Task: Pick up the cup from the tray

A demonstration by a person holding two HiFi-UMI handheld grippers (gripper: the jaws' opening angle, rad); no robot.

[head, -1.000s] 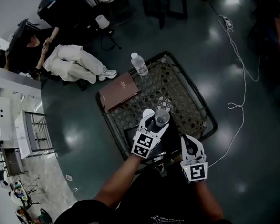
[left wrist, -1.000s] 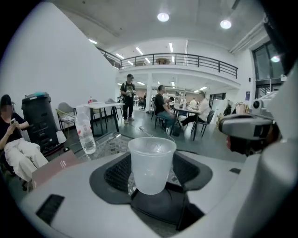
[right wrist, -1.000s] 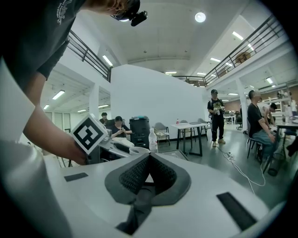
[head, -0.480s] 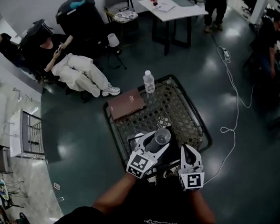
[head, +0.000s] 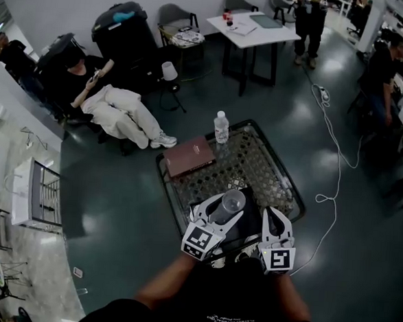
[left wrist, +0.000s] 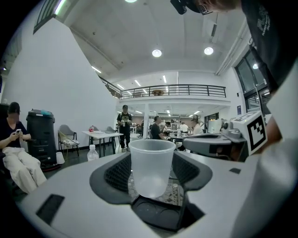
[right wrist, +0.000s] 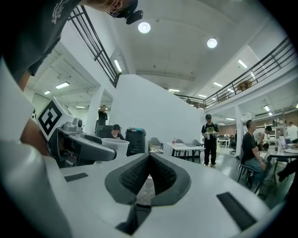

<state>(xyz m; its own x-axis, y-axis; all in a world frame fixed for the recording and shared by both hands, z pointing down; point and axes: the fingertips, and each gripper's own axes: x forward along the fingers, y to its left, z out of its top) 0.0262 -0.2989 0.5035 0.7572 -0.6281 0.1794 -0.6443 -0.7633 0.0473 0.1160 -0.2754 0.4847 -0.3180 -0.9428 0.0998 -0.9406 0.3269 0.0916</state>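
A clear plastic cup (head: 231, 202) is held upright between the jaws of my left gripper (head: 226, 207), lifted above the near edge of the black mesh tray (head: 274, 155). In the left gripper view the cup (left wrist: 151, 167) stands between the two dark pads (left wrist: 116, 173) of that gripper (left wrist: 152, 179), which press on its sides. My right gripper (head: 272, 214) hovers just right of the left one, empty, and in its own view my right gripper (right wrist: 149, 174) has its pads closed together. The cup's rim (right wrist: 115, 145) shows at the left of that view.
A brown book (head: 190, 156) lies on the tray's far left corner and a water bottle (head: 222, 127) stands at its far edge. A seated person (head: 115, 109) is beyond on the left. A white table (head: 252, 26) stands further back. A cable (head: 333, 152) runs along the floor on the right.
Both grippers and the cup have drawn back toward the tray's near edge and sit lower in the picture. The head view has tilted up and shows more of the room. The grip is unchanged.
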